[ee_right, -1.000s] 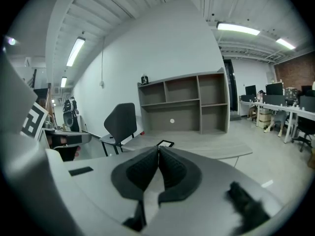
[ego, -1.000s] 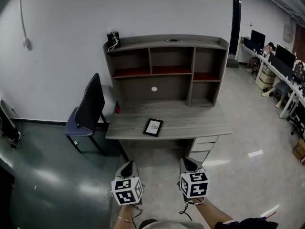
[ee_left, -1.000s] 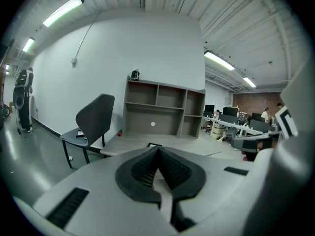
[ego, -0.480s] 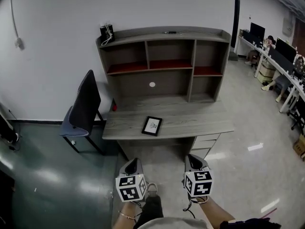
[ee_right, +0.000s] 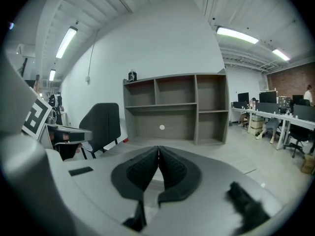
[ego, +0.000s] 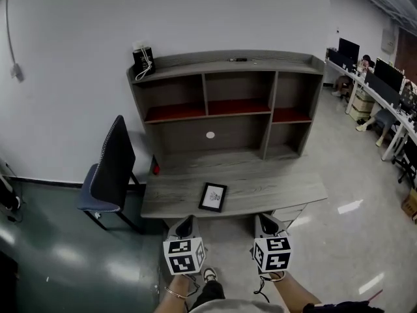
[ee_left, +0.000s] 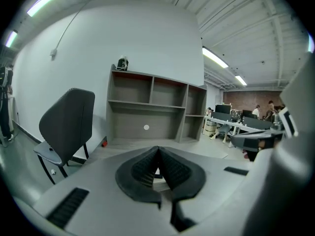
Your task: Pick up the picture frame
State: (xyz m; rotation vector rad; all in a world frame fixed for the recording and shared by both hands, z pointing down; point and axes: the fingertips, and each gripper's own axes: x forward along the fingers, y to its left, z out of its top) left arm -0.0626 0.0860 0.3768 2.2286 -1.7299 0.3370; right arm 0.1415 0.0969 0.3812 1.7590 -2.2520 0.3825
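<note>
Currently picture frame [ego: 213, 197] flat on surface [ego: 281, 189], untouched; L tool [ego: 186, 223] & R tool [ego: 266, 220] both closed, empty.

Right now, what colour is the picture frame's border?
Black. The picture frame lying on the desk shows best in the head view.
</note>
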